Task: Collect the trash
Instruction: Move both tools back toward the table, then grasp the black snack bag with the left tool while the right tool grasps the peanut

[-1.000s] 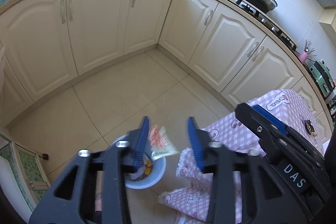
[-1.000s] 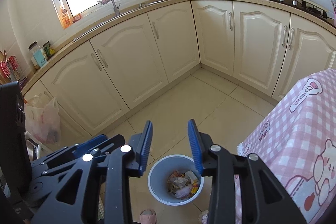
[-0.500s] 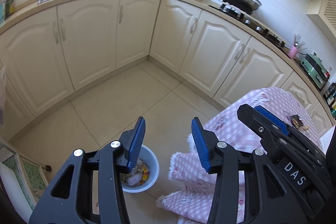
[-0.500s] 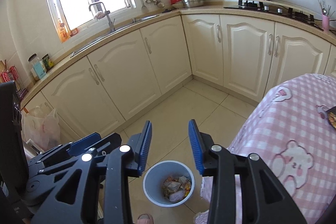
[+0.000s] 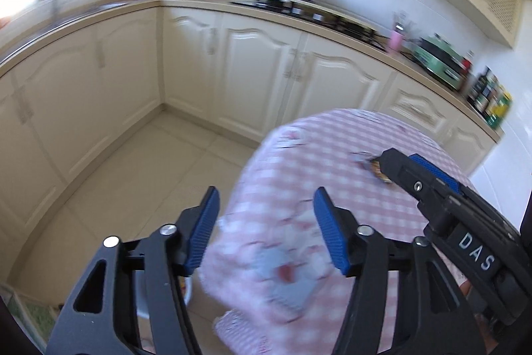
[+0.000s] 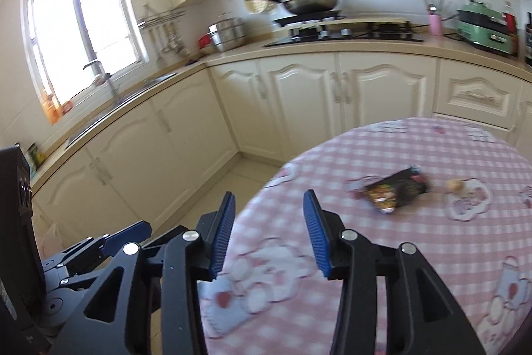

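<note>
kitchen: cream cabinets, round table (image 6: 432,255) in pink check cloth.
left view: left gripper (image 5: 266,232) opening, nothing between; wrapper (image 5: 374,167) half hidden behind right gripper (image 5: 422,175).
right view: right gripper (image 6: 269,238) opening, empty; dark wrapper (image 6: 395,190) ahead-right near table middle, long axis slanting up-right; right hand nearer.

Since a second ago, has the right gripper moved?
Yes. The right gripper swung away from the bin toward the table, judged against the cabinets.

Two wrist fisheyes, angled down — shared pink checked tablecloth (image 5: 332,155) (image 6: 399,238) (cabinets behind)
</note>
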Motion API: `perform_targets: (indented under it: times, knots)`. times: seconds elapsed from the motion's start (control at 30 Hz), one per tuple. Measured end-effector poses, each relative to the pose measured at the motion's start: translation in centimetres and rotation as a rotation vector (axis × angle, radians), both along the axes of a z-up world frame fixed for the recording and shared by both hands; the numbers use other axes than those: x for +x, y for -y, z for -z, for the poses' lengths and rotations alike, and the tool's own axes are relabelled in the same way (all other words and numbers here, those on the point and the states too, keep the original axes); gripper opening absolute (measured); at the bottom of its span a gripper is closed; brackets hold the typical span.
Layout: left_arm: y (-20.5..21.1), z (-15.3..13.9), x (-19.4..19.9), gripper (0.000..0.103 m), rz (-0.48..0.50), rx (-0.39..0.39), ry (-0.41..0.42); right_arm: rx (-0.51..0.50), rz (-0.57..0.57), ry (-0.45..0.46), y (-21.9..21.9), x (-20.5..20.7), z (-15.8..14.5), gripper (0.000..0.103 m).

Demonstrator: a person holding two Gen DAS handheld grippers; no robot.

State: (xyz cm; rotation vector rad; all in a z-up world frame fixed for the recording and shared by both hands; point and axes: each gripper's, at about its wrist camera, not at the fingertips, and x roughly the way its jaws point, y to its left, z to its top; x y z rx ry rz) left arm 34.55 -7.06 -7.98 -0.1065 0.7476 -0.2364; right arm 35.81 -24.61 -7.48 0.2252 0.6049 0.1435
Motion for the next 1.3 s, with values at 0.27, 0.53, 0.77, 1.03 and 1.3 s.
perform_targets:
  times: [0.27,0.53,0.77,1.03,1.3]
  knots:
    - [10.4,1.5,3.0,0.073,0.172,0.017,-0.043,0.019,0.226,-0.041,11.8,0.1,1.3,0.049]
    - [15.9,4.2,6.2,0.073,0.231,0.032,-0.107,0.021,0.313,-0.120,17.9,1.9,4.0,0.050]
    - [17.9,5.7,8.5,0.073,0.236,0.057,-0.129,0.024,0.319,-0.173,19.2,4.2,6.0,0.052]
    - [18.8,6.3,10.0,0.045,0.238,0.070,-0.125,0.025,0.314,-0.236,19.8,6.5,8.1,0.053]
    - [17.6,6.0,10.0,0.000,0.245,0.031,-0.123,-0.035,0.280,-0.274,18.8,8.1,8.8,0.052]
